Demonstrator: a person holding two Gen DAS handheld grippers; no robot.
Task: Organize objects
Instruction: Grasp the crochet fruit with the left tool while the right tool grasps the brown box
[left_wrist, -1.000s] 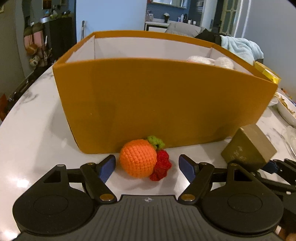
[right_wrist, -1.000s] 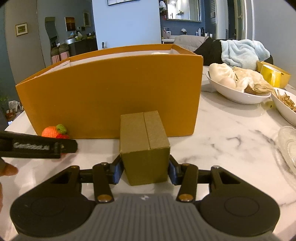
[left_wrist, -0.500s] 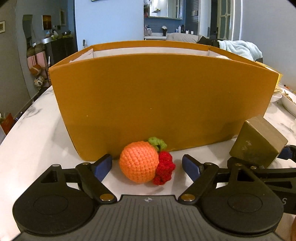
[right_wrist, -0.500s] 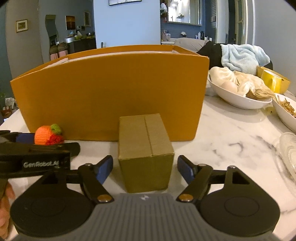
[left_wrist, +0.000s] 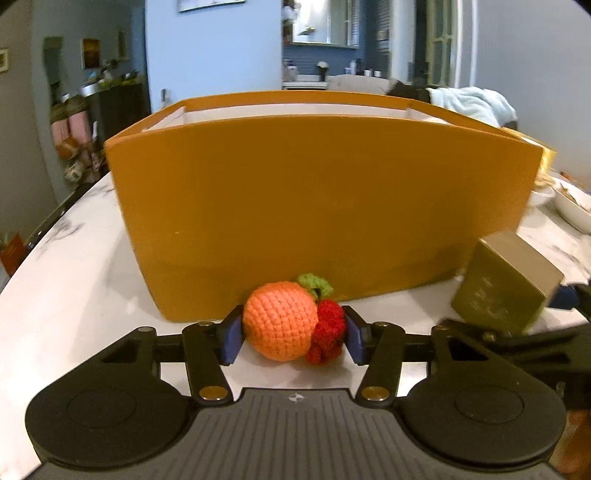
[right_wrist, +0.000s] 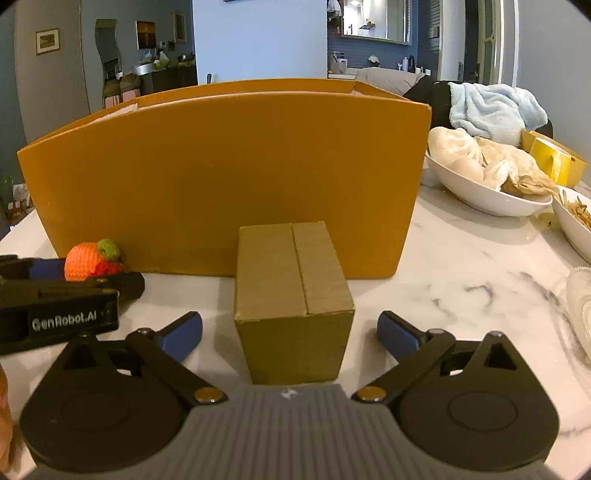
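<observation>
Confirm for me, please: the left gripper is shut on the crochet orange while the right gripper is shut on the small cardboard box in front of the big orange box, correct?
Not quite. The right gripper is open: in the right wrist view its fingers stand apart from the small cardboard box, touching neither side. The left gripper is indeed shut on the crochet orange, before the big orange box.

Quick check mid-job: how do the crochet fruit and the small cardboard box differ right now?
The crochet fruit is round, knitted and bright orange and red; the small cardboard box is square-edged, smooth and dull brown. The fruit is clamped in the left gripper; the box stands free between the open jaws of the right gripper. Both sit on the marble table in front of the orange bin.
</observation>
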